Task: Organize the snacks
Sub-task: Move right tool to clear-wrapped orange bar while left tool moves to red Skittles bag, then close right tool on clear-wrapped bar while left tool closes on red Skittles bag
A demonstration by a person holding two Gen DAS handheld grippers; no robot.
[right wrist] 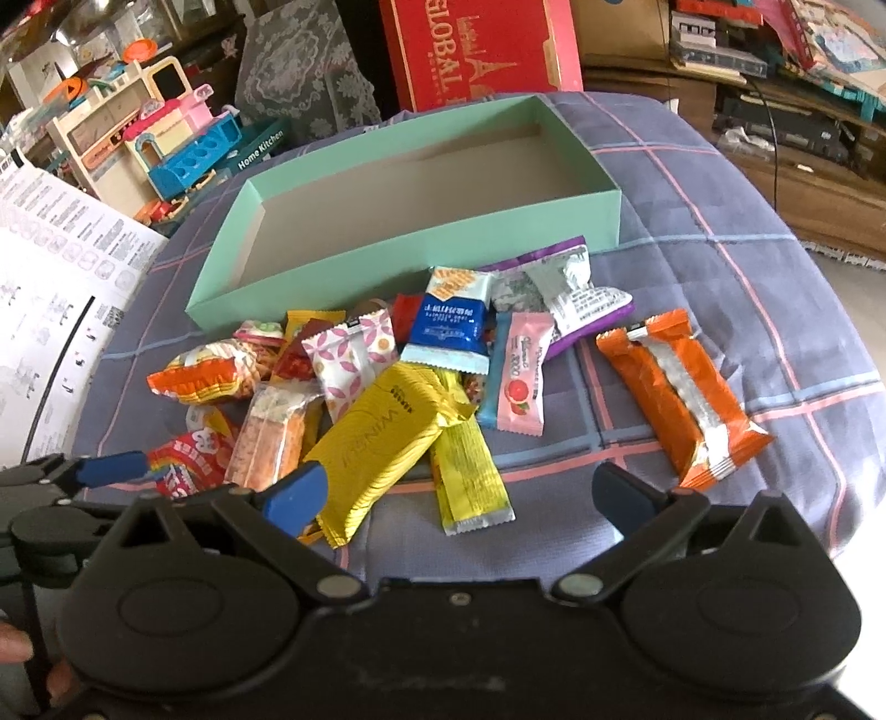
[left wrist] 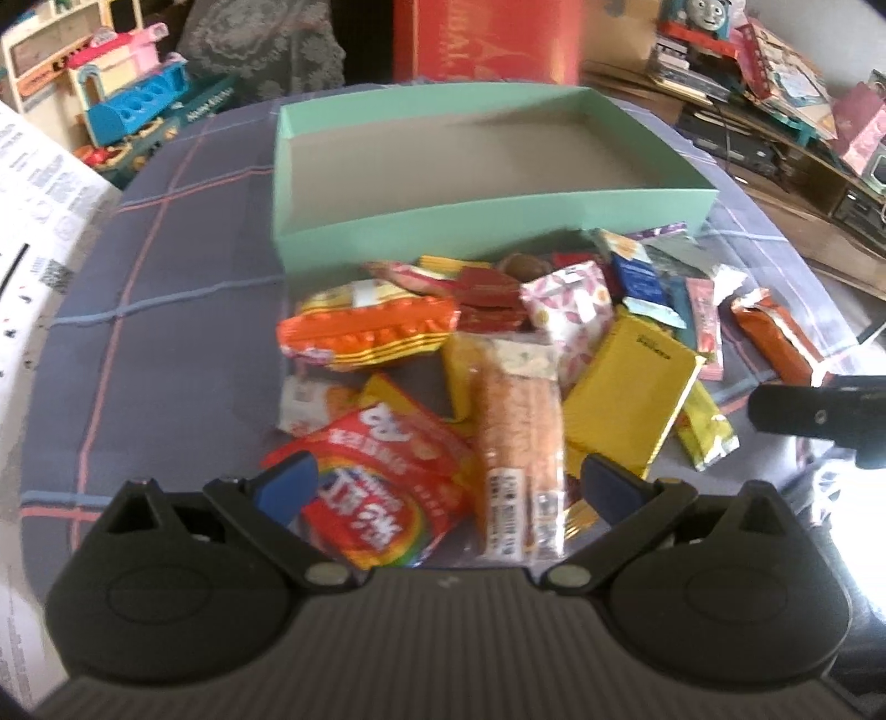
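A pile of wrapped snacks lies on a plaid cloth in front of an empty mint-green box. My left gripper is open low over the near snacks, its blue-padded fingers either side of a red rainbow packet and a long orange bar. My right gripper is open above a yellow packet and a yellow-green stick. An orange wrapper lies apart at the right. The right gripper's side shows in the left wrist view.
The blue-grey plaid cloth covers the surface. A printed white sheet lies at the left edge. Toys, a red box and cluttered shelves stand behind. A hand shows at the lower left.
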